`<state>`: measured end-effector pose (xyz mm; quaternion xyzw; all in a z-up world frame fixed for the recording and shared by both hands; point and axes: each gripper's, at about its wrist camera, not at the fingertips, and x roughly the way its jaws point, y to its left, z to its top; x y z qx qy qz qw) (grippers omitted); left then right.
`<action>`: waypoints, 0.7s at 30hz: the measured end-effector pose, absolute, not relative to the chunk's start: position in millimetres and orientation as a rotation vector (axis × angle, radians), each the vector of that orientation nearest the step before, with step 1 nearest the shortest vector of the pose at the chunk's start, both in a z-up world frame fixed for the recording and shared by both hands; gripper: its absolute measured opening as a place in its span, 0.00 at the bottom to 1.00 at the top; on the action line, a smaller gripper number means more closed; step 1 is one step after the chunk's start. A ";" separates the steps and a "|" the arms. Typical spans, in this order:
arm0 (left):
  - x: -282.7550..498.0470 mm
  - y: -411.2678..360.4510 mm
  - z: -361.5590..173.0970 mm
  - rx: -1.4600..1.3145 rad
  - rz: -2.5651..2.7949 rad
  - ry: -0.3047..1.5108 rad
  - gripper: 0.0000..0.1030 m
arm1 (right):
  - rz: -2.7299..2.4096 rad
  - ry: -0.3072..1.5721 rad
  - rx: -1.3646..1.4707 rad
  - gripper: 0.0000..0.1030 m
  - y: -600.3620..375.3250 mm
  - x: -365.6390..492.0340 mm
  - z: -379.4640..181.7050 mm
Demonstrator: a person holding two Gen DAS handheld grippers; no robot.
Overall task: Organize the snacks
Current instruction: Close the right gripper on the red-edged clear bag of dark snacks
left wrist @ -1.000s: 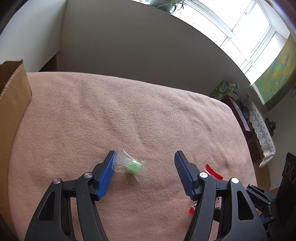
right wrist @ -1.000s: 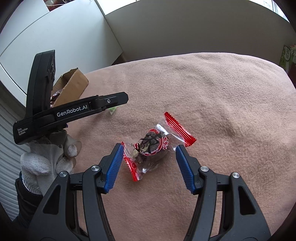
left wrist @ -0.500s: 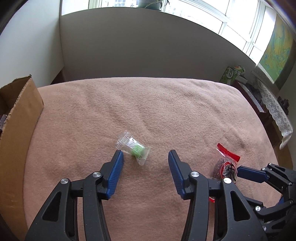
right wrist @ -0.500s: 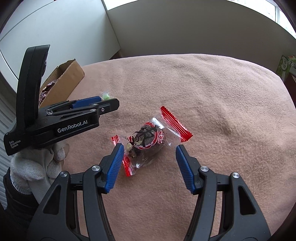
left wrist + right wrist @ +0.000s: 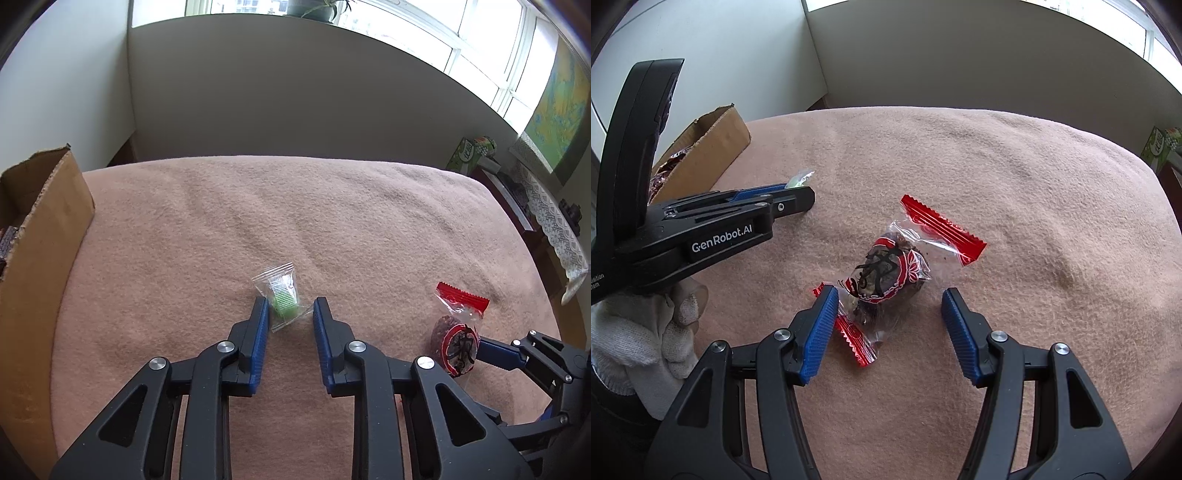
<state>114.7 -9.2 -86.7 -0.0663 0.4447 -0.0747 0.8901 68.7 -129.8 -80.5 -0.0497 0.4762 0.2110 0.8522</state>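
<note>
A green candy in a clear wrapper (image 5: pixel 282 300) lies on the pink blanket (image 5: pixel 295 221). My left gripper (image 5: pixel 288 314) is open, its blue fingertips on either side of the candy's near end, narrowed but not gripping. A dark snack in a clear wrapper with red ends (image 5: pixel 890 273) lies between the open jaws of my right gripper (image 5: pixel 886 306). It also shows in the left wrist view (image 5: pixel 456 336). The left gripper appears in the right wrist view (image 5: pixel 790 199), with the green candy (image 5: pixel 799 179) at its tip.
A cardboard box (image 5: pixel 40 221) stands at the blanket's left edge, with wrapped snacks inside (image 5: pixel 666 168). A grey wall runs behind the bed. A shelf with a green box (image 5: pixel 469 155) and a lace cloth is at the right.
My left gripper has centred on the green candy and its jaws have narrowed around it. My right gripper has held still over the red-wrapped snack.
</note>
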 end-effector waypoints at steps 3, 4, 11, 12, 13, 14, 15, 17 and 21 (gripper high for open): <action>112.0 -4.0 -86.6 -0.143 -0.159 0.922 0.20 | 0.449 0.993 -0.119 0.47 -127.8 68.4 -81.0; 110.5 -2.1 -86.2 -0.145 -0.160 0.921 0.20 | 0.454 0.993 -0.113 0.45 -128.1 68.5 -80.9; 106.5 4.1 -84.8 -0.159 -0.163 0.918 0.20 | 0.468 1.000 -0.071 0.33 -139.0 71.7 -81.8; 106.0 4.5 -84.9 -0.159 -0.163 0.918 0.20 | 0.469 1.001 -0.066 0.33 -139.7 72.2 -82.3; 105.9 4.5 -84.7 -0.160 -0.162 0.918 0.20 | 0.470 1.001 -0.064 0.32 -140.6 71.8 -82.3; 105.4 4.5 -84.4 -0.160 -0.160 0.916 0.20 | 0.469 1.000 -0.061 0.32 -141.1 71.4 -82.1; 105.0 4.1 -83.9 -0.158 -0.160 0.915 0.20 | 0.469 0.999 -0.059 0.32 -141.5 71.0 -82.2; 103.9 4.2 -82.3 -0.159 -0.160 0.912 0.20 | 0.468 0.995 -0.048 0.31 -145.5 69.8 -81.6; 100.6 3.5 -76.9 -0.166 -0.171 0.898 0.20 | 0.461 0.982 -0.026 0.30 -151.9 67.4 -79.1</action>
